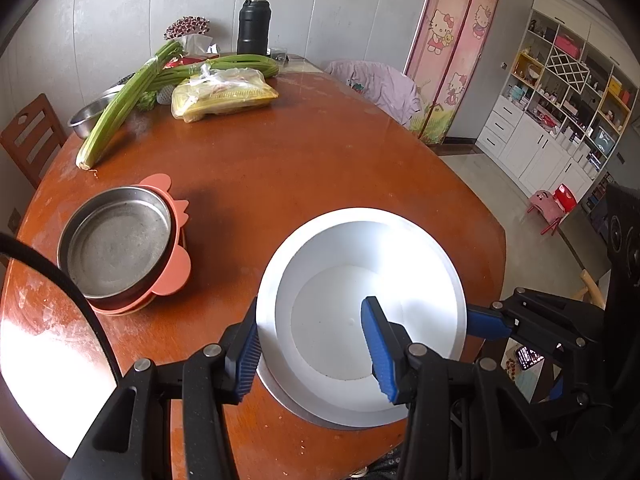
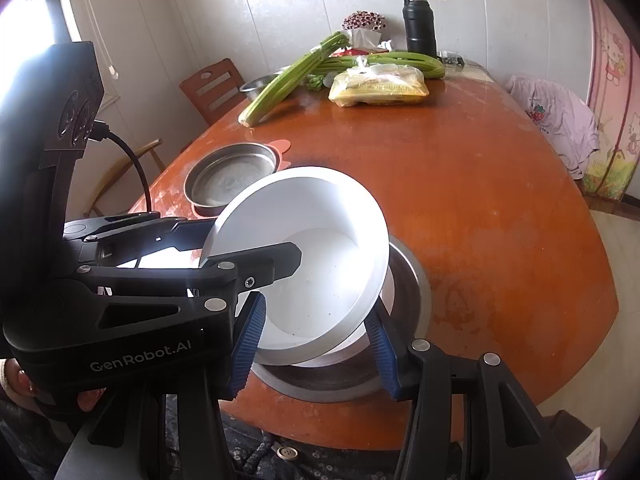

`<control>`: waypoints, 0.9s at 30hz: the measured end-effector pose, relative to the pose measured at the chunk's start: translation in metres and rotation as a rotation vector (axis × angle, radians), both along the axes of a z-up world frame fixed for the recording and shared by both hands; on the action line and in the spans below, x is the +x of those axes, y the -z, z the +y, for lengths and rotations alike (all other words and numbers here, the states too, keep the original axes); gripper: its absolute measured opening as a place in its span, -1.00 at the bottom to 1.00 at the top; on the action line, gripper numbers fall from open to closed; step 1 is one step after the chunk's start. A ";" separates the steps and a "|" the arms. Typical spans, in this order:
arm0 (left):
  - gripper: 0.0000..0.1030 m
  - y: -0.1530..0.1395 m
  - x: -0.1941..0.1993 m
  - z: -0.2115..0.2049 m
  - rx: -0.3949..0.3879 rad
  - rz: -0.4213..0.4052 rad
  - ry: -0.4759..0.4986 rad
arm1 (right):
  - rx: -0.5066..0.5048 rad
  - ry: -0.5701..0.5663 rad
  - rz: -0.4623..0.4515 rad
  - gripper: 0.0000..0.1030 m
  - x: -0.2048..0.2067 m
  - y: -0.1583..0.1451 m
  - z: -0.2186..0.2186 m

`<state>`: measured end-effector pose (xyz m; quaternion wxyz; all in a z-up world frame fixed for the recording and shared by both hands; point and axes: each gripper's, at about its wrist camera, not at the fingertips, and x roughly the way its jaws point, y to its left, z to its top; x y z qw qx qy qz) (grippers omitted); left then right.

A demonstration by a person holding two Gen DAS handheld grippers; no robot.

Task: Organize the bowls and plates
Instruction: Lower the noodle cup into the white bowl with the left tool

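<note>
Left hand-held gripper [image 1: 316, 350] pinches the tilted white bowl [image 2: 304, 264]; right hand-held gripper [image 2: 316, 344] gapes empty at six o'clock. It could slip.

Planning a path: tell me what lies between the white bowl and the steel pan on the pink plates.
Only bare table separates white bowl from steel pan, clearest in the left wrist view.

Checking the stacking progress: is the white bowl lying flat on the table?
No, the white bowl is tilted above a metal dish, with the left gripper straddling its rim.
</note>
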<state>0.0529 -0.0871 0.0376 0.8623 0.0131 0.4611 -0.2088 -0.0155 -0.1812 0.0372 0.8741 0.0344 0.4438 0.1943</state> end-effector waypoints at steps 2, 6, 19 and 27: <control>-0.09 0.003 0.000 -0.001 0.003 0.004 0.001 | -0.001 -0.001 0.006 0.03 0.000 0.002 0.000; -0.09 0.006 0.000 -0.002 0.012 0.003 -0.001 | -0.003 -0.003 0.015 0.03 0.001 0.006 0.001; -0.09 0.015 0.000 -0.005 0.020 0.018 -0.004 | -0.020 -0.005 0.023 0.03 0.001 0.013 0.000; -0.08 0.018 0.000 -0.007 0.034 0.019 -0.004 | -0.037 -0.009 0.026 0.03 0.000 0.017 0.002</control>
